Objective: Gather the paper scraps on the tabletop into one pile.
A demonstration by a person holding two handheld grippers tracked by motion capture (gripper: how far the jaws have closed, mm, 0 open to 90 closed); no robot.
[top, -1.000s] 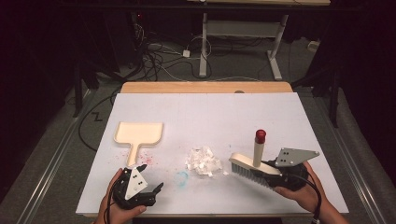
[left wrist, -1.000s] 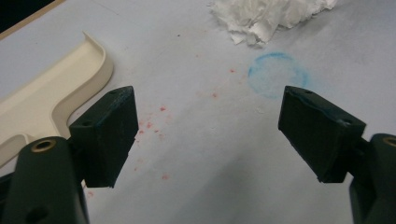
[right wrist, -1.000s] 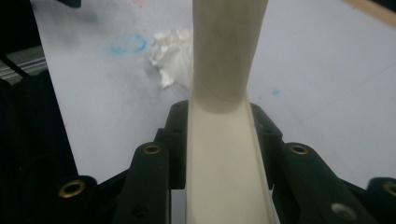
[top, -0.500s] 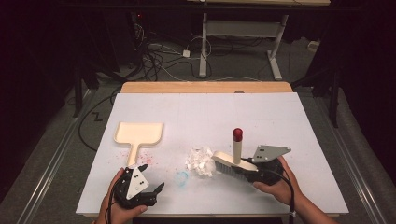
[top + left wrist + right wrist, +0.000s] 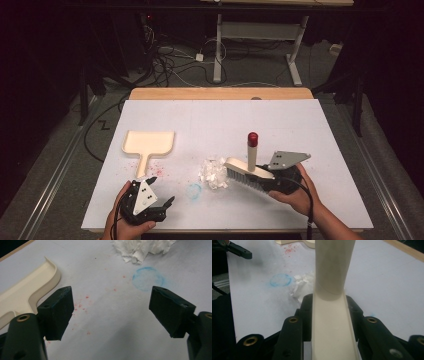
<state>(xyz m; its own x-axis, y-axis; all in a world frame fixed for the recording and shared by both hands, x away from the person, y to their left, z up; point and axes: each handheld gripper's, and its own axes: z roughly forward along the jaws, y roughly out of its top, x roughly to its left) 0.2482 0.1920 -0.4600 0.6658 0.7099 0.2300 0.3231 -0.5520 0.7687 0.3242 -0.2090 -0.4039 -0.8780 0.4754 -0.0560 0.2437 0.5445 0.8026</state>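
Observation:
A cream hand brush [image 5: 248, 172] with grey bristles and a red-tipped upright handle stands on the white table, its bristles against a heap of torn white paper [image 5: 213, 172]. My right gripper [image 5: 280, 181] is shut on the brush's back end; in the right gripper view the cream brush body [image 5: 332, 325] sits clamped between the jaws, with the paper heap [image 5: 303, 286] beyond. A cream dustpan [image 5: 148, 144] lies flat at the left, handle toward me. My left gripper [image 5: 162, 199] rests open near the front edge, just right of the dustpan handle [image 5: 22, 296], nothing between its jaws.
A blue chalk ring [image 5: 194, 190] and red specks [image 5: 156, 172] mark the table [image 5: 220, 120] between the dustpan and the paper. A wooden strip [image 5: 220, 93] runs along the far edge. Cables and desk legs stand on the floor beyond.
My right gripper has carried the brush leftward across the table, bringing its bristles up against the paper heap and nudging the heap left. The left gripper has stayed put.

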